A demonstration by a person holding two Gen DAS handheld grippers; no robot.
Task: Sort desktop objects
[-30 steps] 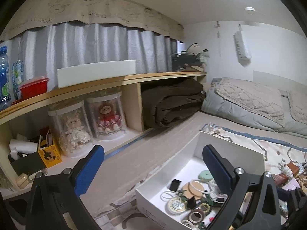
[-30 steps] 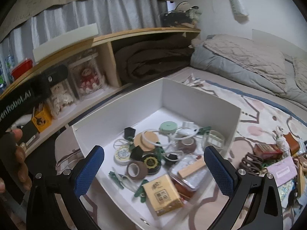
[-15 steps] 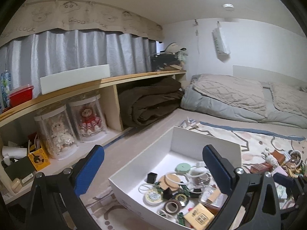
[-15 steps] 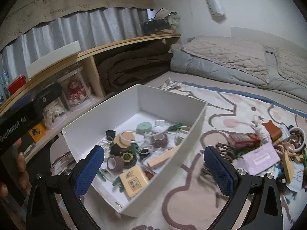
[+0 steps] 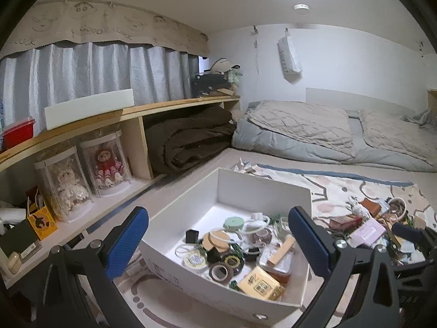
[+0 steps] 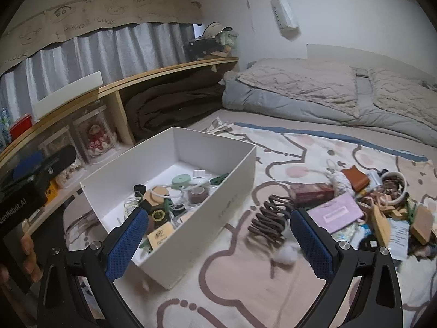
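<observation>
A white open box [image 5: 262, 188] [image 6: 226, 188] sits on a patterned blanket [image 6: 245, 281] and holds several small items: tape rolls, a yellow packet [image 5: 258, 283], a green disc [image 5: 234, 222], cables. My left gripper [image 5: 218, 243] hangs open above the box's near side, nothing between its fingers. My right gripper [image 6: 218, 243] is open too, over the blanket just right of the box. Between its fingers lie a brown coiled hair clip [image 6: 270, 217] and a white cotton ball [image 6: 285, 254]. A loose pile with a pink card [image 6: 337, 213] and a dark red box [image 6: 311, 191] lies to the right.
A wooden shelf [image 5: 114, 117] along the left wall carries doll cases [image 5: 103, 161], a red tub [image 5: 17, 134] and a folded brown blanket [image 5: 188, 139]. A grey duvet [image 6: 314, 87] lies at the back. A person's hand [image 6: 27, 257] grips the left tool at the right wrist view's left edge.
Both views have swung right. The left gripper came over the box. The right gripper left the box and now sits over the blanket near the hair clip. Both stayed open.
</observation>
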